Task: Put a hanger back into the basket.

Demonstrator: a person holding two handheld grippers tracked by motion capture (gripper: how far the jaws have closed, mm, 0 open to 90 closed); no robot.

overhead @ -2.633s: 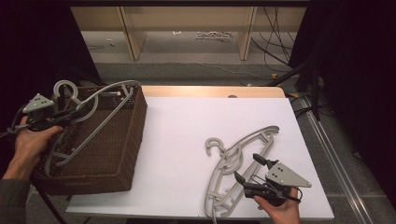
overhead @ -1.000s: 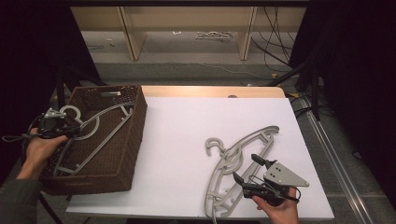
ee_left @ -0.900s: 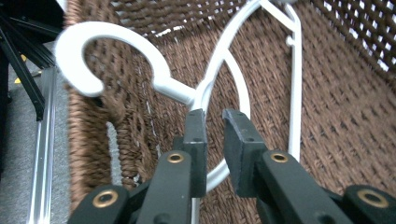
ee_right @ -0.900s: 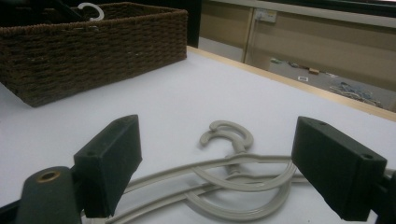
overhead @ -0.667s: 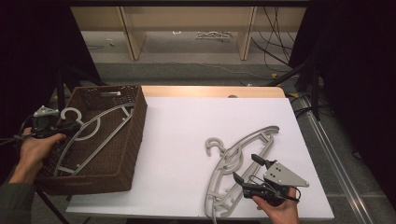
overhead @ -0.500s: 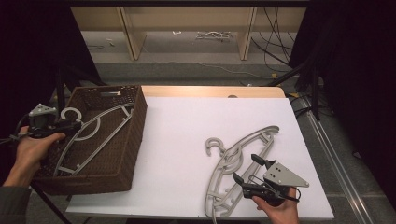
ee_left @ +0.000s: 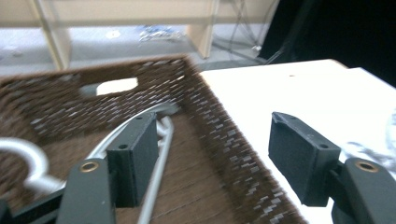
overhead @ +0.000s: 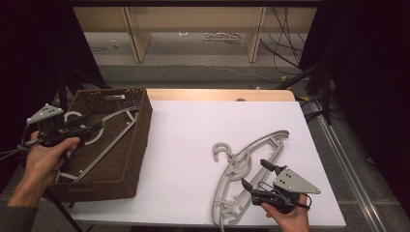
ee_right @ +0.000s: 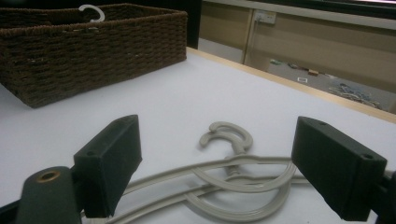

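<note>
A brown wicker basket (overhead: 138, 140) stands on the left of the white table (overhead: 193, 130), with a grey plastic hanger (overhead: 116, 115) lying inside it. My left gripper (overhead: 92, 129) hovers over the basket's left side, open and holding nothing. In the left gripper view the hanger (ee_left: 159, 140) lies below, by the left jaw of that gripper (ee_left: 215, 158). A tangle of grey hangers (overhead: 240, 162) lies on the table at front right. My right gripper (overhead: 254, 173) sits low at their near end, open, and its view shows the hangers (ee_right: 233, 179) between the spread jaws.
The basket (ee_right: 93, 42) rises at the far left in the right gripper view, a white hook (ee_right: 91, 11) poking above its rim. Beyond the table's far wooden edge (overhead: 217, 94) are floor, shelving legs and cables. Bare white tabletop lies between basket and hangers.
The hanger my left gripper held over the basket now lies inside it, let go. That gripper has opened and drawn back to the basket's left side. The right gripper has stayed put.
</note>
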